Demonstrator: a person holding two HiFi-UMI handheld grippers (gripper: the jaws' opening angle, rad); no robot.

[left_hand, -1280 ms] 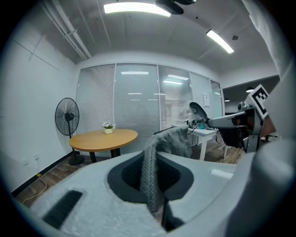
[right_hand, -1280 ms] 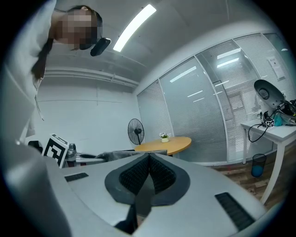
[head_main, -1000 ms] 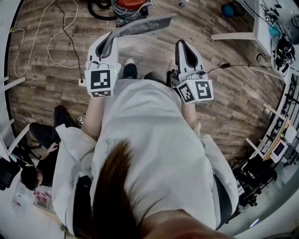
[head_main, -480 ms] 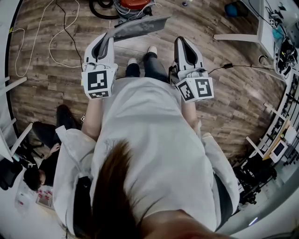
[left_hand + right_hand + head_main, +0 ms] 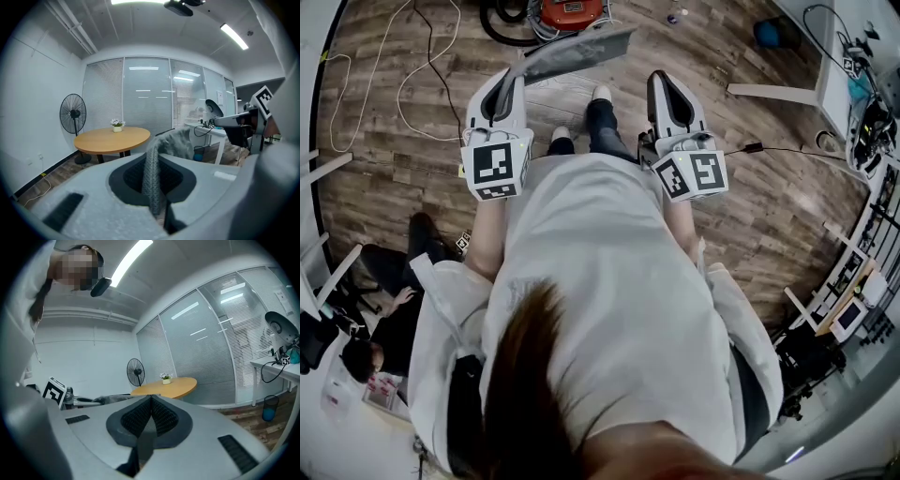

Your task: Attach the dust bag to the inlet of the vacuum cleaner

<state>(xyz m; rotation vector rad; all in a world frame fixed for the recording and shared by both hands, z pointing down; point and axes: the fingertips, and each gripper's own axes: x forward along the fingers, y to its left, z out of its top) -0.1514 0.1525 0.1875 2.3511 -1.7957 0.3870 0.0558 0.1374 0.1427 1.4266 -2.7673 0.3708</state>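
Head view: my left gripper is clamped on the grey dust bag, which stretches rightward. My right gripper is closed on nothing. The red vacuum cleaner sits ahead, apart from the bag.

Grey dust bag, red vacuum cleaner, brown wood-grain floor, orange-tan round table

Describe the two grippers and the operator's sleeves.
The left gripper and right gripper both have pale grey moulded shells with dark ribbed pads. Each carries a white cube printed with black square markers. The person wears a white top; the forearms show no sleeves.
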